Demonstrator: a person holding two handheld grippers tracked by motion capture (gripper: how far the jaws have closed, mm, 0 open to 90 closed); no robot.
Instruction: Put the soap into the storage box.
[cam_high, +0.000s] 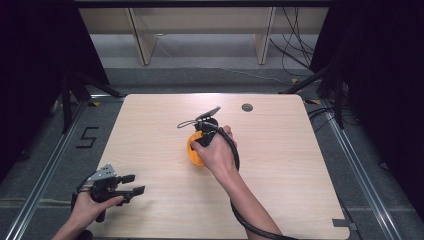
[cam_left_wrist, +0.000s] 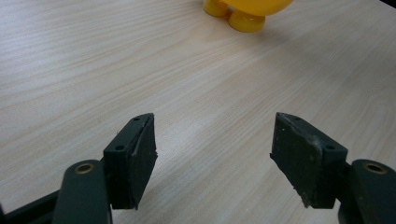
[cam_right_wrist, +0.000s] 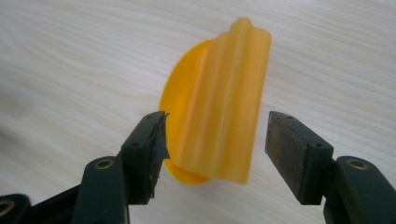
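Orange-yellow plastic, glossy and a little translucent, is sitting between the jaws of my right claw (cam_right_wrist: 212, 144): a toy-like piece (cam_right_wrist: 219, 102) with a ridged, fluted bar standing up from a rounded, dish-like body. In the right gripper view its long axis is running up and away from me, leaning slightly, with the left jaw at or almost at the rounded edge and the right jaw clearly apart from the bar, so I am reading this claw as open around the piece, not yet gripping it. The piece is lying directly ahead of these jaws, near the middle of the pale wood-grain tabletop (cam_high: 280, 165), and my right hand (cam_high: 216, 152) is much the nearer one. If I am going to close, I judge the smooth ribbed sides could slip, so squeezing across the bar looks wiser. My left claw (cam_high: 131, 184) is hanging open over the near left corner, well apart from it, pointing towards the piece's two stubby round feet (cam_left_wrist: 245, 19).
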